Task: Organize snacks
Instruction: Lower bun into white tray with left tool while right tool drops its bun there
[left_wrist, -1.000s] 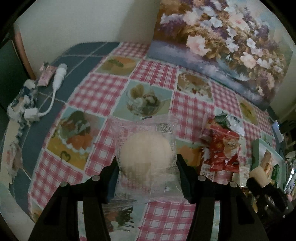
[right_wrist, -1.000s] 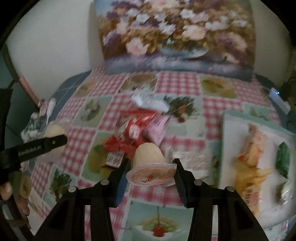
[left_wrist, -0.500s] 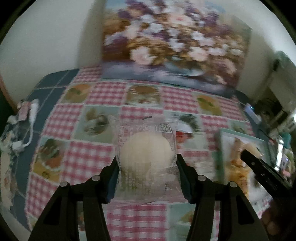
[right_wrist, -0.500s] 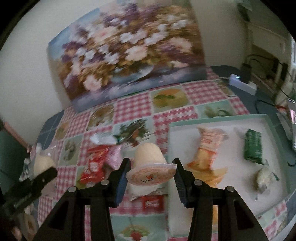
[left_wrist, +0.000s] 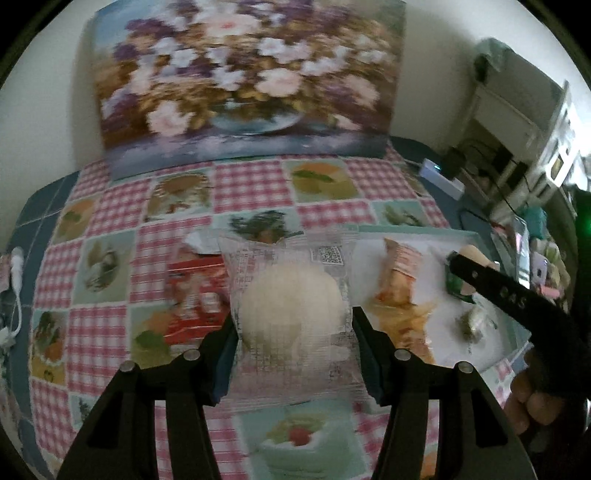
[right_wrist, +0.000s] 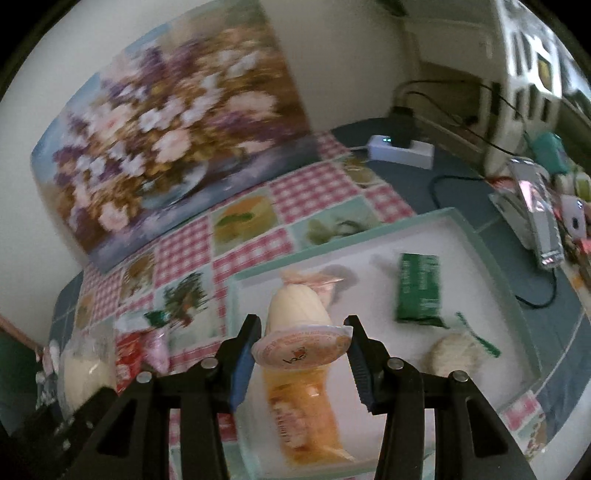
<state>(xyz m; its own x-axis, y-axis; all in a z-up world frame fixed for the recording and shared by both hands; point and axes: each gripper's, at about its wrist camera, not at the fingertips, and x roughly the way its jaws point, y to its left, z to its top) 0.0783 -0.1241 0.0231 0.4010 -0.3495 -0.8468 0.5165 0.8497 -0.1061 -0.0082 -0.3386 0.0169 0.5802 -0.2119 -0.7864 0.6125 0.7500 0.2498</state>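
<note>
My left gripper (left_wrist: 293, 332) is shut on a clear-wrapped round bun (left_wrist: 291, 310), held above the checked tablecloth just left of the white tray (left_wrist: 436, 243). The bun also shows in the right wrist view (right_wrist: 86, 373). My right gripper (right_wrist: 301, 345) is shut on a cream jelly cup (right_wrist: 299, 325), held over the tray (right_wrist: 369, 243). The right gripper also shows in the left wrist view (left_wrist: 476, 273). In the tray lie orange packets (right_wrist: 299, 410), a green packet (right_wrist: 419, 291) and a small wrapped bun (right_wrist: 456, 350). Red and pink packets (left_wrist: 192, 291) lie on the cloth left of the tray.
A flower painting (left_wrist: 243, 81) leans on the wall behind the table. A white power strip (right_wrist: 400, 151) with cables sits at the far right. Cluttered items (right_wrist: 535, 218) lie beyond the tray's right side. A white cable (left_wrist: 14, 288) lies at the left table edge.
Both grippers have swung right toward the tray with their snacks still held. The right gripper now hangs over the tray, and the left one is beside its left edge.
</note>
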